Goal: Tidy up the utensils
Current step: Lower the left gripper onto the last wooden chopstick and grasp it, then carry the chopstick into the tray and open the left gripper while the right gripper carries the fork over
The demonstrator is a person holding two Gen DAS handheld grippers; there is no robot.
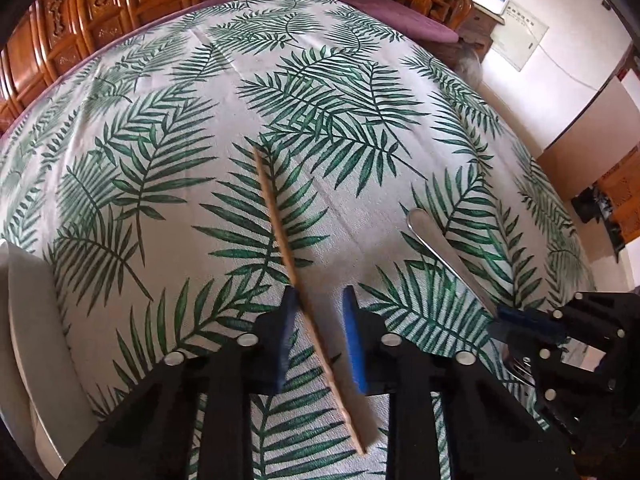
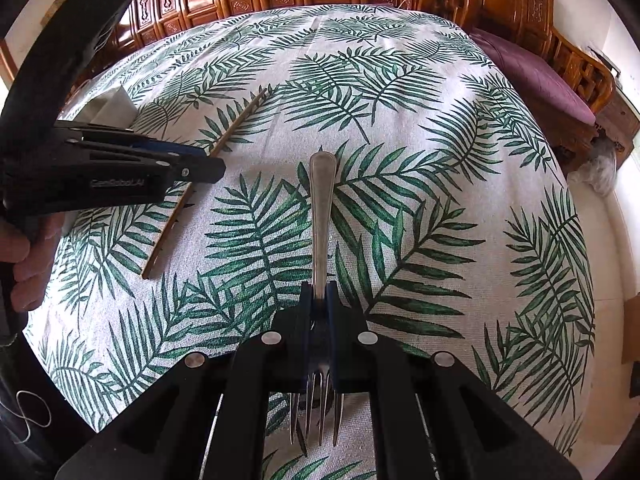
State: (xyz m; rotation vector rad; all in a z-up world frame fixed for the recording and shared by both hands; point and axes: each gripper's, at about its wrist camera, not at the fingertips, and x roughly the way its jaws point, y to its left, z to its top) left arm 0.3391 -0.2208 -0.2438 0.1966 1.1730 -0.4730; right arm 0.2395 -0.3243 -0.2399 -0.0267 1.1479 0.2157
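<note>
My right gripper [image 2: 319, 300] is clamped on the fork [image 2: 321, 216], handle pointing away. My left gripper [image 1: 320, 312] stands open around the wooden stick [image 1: 298, 280], which lies on the table [image 1: 360, 128]. Nothing looks sorted yet; I judge both utensils remain to be placed.

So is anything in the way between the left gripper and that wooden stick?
Nothing visible is. The wooden stick already lies between the open fingers of the left hand-held gripper, on the leaf-print tablecloth.
</note>
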